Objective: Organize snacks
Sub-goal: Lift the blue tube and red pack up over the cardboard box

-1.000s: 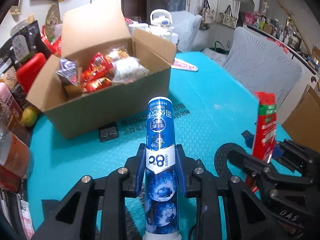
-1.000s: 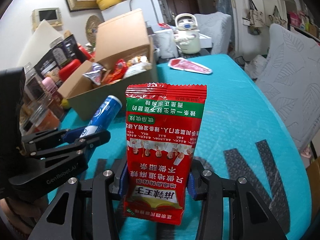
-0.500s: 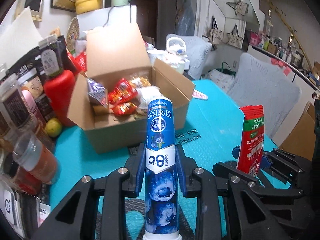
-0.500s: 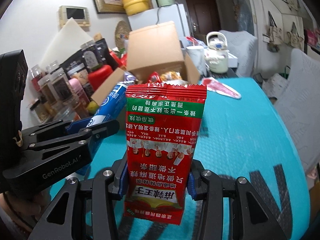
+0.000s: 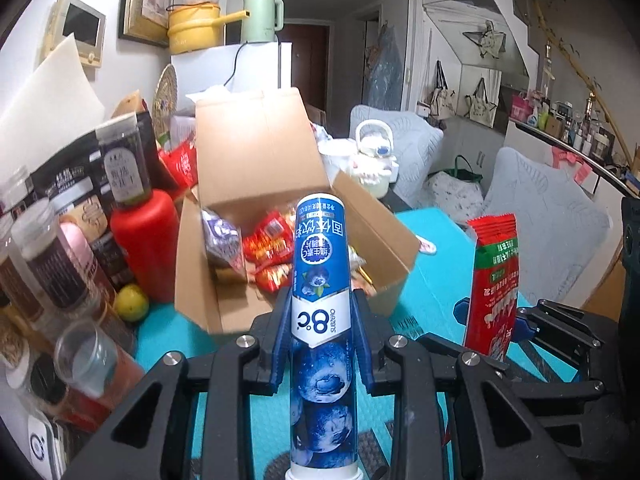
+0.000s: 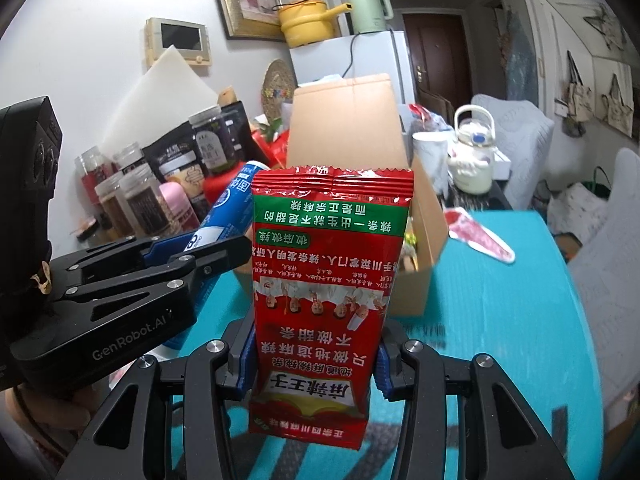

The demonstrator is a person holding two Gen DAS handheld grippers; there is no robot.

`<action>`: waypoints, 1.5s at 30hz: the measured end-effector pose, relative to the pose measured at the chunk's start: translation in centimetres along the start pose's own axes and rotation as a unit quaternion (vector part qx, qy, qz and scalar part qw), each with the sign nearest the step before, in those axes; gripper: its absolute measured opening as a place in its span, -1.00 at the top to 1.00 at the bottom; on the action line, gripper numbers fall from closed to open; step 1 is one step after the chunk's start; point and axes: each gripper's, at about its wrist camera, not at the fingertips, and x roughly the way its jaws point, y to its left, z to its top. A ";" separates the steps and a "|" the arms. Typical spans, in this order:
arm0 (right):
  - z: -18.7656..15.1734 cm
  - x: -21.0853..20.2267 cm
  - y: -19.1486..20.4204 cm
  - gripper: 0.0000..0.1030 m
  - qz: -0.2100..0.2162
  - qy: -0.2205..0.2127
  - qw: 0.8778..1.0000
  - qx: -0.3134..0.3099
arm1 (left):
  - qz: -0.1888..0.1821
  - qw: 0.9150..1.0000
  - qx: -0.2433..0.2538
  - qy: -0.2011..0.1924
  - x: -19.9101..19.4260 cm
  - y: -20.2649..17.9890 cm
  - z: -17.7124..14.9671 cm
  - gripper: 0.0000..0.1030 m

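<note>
Tube (image 5: 322, 320) first: a blue cylinder printed with blueberries, a white band and Chinese lettering, capped white at its near end, standing up between the blue pads of the left gripper (image 5: 322, 312), which is clamped tight against its sides about midway along. Its far end pokes out well past the fingertips, tilted toward the box. Beside it, the right gripper (image 6: 316, 344) pinches a red snack packet (image 6: 326, 288) by its lower half; the packet is flat, glossy, with a green stripe near its crimped top edge and rows of white and yellow characters, and most of it rises above the pads. From the right wrist view the two held items sit close together, perhaps just touching, though the overlap makes that hard to judge. Beyond them on the teal table (image 6: 500, 320) stands an open cardboard box (image 5: 236, 304), flaps up, with red and silvery snack packs (image 5: 268, 244) inside. Jars (image 6: 138, 204) crowd the table's left edge.
</note>
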 end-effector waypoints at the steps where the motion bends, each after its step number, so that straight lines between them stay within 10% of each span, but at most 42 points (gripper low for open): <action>1: 0.4 0.2 0.0 0.13 0.000 -0.001 1.000 -0.002 | 0.000 1.000 0.000 -0.003 0.1 0.1 0.3 0.45; 33: 13.2 10.5 -3.7 0.13 -0.020 -0.057 0.996 -0.061 | 0.023 0.998 -0.010 -0.060 11.0 5.4 11.6 0.45; 45: 13.4 16.1 -5.6 0.13 0.001 -0.015 0.999 -0.028 | 0.048 0.999 -0.019 -0.001 16.3 7.0 11.0 0.45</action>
